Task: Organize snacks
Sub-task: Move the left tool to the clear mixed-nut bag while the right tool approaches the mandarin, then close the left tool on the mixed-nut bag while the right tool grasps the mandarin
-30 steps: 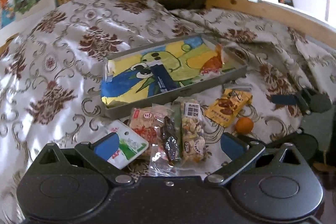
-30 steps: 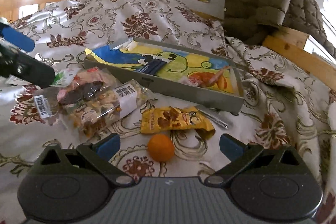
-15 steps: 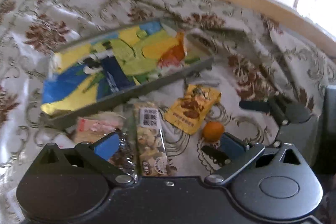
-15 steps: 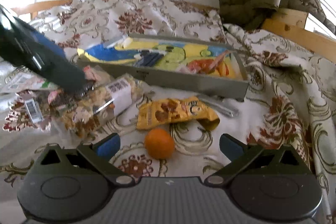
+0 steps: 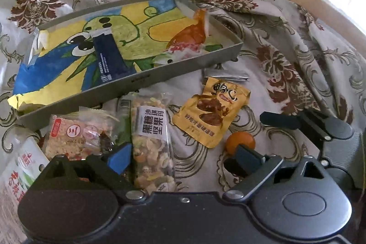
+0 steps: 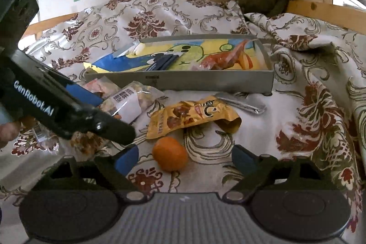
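L to R on the bed [image 5: 286,42]: a white-green pack [image 5: 21,173] is lying at the far left edge, partly cut off by the frame. Next to it a pink-label crisp pack [image 5: 75,138] is sitting, w/ a dark snack piece on top. The nut bar [image 5: 152,141], clear wrap w/ a white label, is lying just beside it, lengthwise toward the tray [image 5: 146,78]. The left gripper [image 5: 183,158] is hovering low over the bed w/ fingers spread wide, holding nothing; the nut bar's near end is lying btwn them, closer to the left finger pad [image 5: 120,157]. The tray is sitting behind the packs, lined w/ a cartoon drawing; a blue sachet [image 5: 107,56] is lying inside at left-centre, an orange-red pack [image 5: 192,33] is leaning at the right end. A yellow pouch [image 5: 211,114] is lying right of the nut bar, a silver sachet [image 5: 226,77] just behind it near the tray wall. The orange [image 6: 170,153] is resting in front of the pouch, apart from it. The right gripper [image 6: 183,158] is pointing at it, fingers released and wide, w/ the orange btwn the pads, not touching either.
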Tool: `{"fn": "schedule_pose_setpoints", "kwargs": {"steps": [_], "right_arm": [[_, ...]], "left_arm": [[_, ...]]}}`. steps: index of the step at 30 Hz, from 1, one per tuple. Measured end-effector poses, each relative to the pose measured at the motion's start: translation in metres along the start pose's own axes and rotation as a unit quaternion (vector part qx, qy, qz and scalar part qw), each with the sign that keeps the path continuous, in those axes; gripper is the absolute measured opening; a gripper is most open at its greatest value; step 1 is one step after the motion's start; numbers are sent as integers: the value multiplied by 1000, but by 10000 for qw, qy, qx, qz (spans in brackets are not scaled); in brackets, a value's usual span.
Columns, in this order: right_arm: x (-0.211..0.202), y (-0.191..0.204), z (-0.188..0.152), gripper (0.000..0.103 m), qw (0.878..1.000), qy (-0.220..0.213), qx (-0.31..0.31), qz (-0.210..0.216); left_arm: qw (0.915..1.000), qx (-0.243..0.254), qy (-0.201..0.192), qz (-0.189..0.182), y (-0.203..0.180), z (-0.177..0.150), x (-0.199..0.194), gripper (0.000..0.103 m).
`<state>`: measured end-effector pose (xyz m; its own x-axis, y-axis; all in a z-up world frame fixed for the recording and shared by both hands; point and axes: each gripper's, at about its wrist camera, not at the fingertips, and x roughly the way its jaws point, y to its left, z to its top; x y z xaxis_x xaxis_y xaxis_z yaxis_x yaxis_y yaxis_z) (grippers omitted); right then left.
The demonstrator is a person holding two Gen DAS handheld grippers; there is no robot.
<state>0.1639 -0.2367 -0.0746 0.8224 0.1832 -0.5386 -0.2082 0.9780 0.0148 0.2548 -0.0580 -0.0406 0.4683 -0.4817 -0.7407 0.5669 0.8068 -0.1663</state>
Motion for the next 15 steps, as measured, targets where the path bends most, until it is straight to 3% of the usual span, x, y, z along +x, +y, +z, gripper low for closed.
{"fn": "schedule_pose_setpoints", "kwargs": {"steps": [2,6,8,11,15], "right_arm": [[1,2,-1,89,10000,0,-34,-20],[4,4,-2,78,10000,33,-68,-33],[5,4,-2,74,10000,21,-52,-42],[6,7,-2,65,9999,25,-86,-85],[4,10,-3,53,9998,-27,-150,-95]], "left_arm": [[10000,58,6,5,-1,-1,1,93],[9995,-219,204,-100,9,-6,2,75],[9996,-231,140,-106,11,-8,1,73],[9993,-352,151,-52,12,-4,3,69],[9993,-193,280,120,8,-3,4,53]]}}
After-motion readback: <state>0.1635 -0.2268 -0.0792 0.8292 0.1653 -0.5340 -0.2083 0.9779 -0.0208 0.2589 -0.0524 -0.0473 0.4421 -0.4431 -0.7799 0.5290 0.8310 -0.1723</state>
